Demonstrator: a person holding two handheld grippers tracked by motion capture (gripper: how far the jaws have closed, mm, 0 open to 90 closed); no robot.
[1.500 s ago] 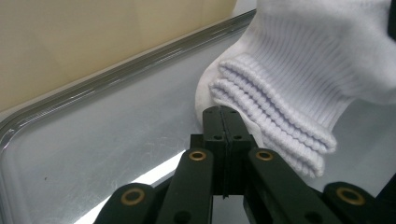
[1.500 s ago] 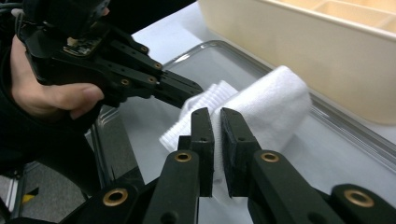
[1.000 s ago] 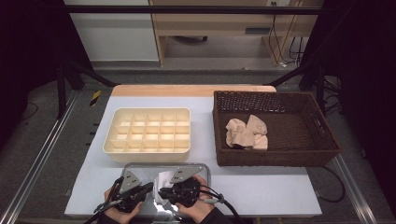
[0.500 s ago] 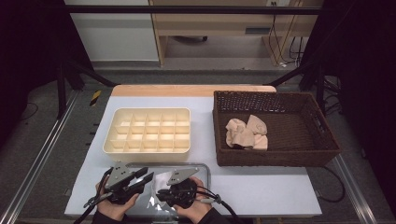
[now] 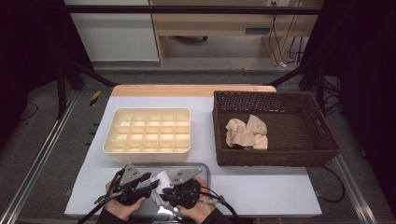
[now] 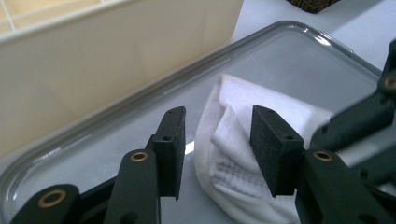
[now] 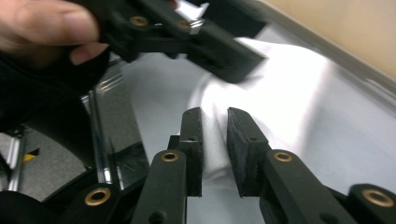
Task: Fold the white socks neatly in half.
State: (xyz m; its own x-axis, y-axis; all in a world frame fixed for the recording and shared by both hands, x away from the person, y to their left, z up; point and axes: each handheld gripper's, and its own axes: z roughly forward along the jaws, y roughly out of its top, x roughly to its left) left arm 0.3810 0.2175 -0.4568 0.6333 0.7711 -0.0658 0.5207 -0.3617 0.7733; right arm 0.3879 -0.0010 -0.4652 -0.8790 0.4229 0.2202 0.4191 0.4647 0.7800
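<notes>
A white cloth [image 5: 163,179] lies in a clear tray [image 5: 205,169] at the near edge of the bench [image 5: 261,186], just in front of the cream box [image 5: 148,135] with its many little squares. In the high view the two claws and the hands cover most of the cloth, so just a small white bit peeks out between them. The near end of the tray is cut off by the bottom of that view. The cloth is bunched up, so it is hard to tell what kind of cloth it is.

The left claw [image 6: 217,147] is open. Its jaws have just been opening, and they stand apart with the cloth [image 6: 243,154] between them. One pad sits right by a fold, but it does not seem to press on it. A second ago the left claw was over the tray next to the right one. Now it has slid a little toward the left edge of the bench.

The right claw [image 7: 215,149] has its jaws close together on a thin fold of the cloth [image 7: 280,93]. They have just been opening a little, but the fold looks pinched between the pads. The right hand has kept its place.

The cloth is a lump with no clear point. In the left gripper view it runs long from the near side of the tray toward the far rim [image 6: 289,32].

On the right side of the bench, a brown basket [image 5: 322,140] holds some tan cloths [image 5: 246,133].
</notes>
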